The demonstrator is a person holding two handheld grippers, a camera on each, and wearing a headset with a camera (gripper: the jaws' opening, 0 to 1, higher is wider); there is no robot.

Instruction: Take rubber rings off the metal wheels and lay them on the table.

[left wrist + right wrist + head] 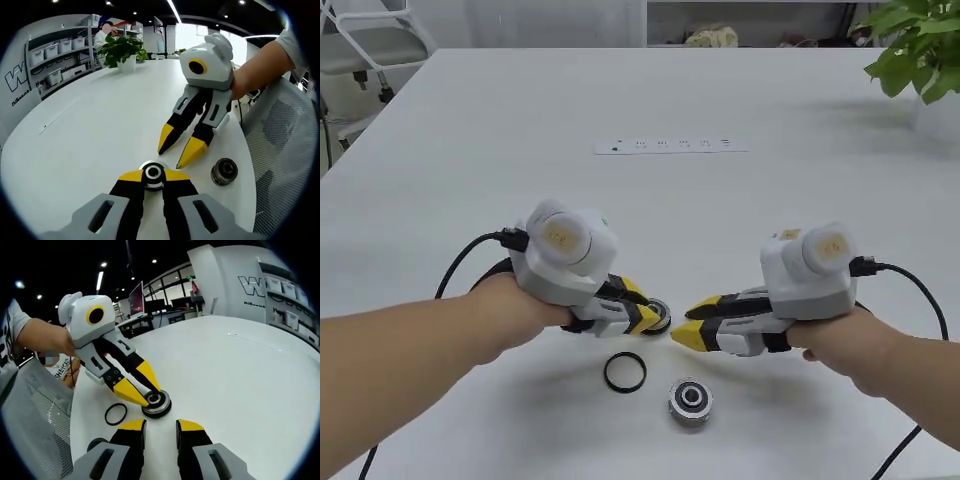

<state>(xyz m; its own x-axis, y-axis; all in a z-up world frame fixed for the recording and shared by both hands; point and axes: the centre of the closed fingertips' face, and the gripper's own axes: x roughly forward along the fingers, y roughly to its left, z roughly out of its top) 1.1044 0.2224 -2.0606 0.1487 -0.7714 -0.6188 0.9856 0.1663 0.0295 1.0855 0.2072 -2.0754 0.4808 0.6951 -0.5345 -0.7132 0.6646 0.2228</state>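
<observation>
One wheel (660, 315) sits clamped in the left tongs (652, 320) at 6 o'clock on the desk (520, 150); its rubber ring (164, 409), likely soft and stretchy, wants pinching at the outer rim by the open, empty right tongs (682, 322) at 3 o'clock.

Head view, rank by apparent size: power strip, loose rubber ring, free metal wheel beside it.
1. power strip: clearly the largest, though farthest away.
2. rubber ring and metal wheel: about equal across and similarly near, so unranked.
</observation>
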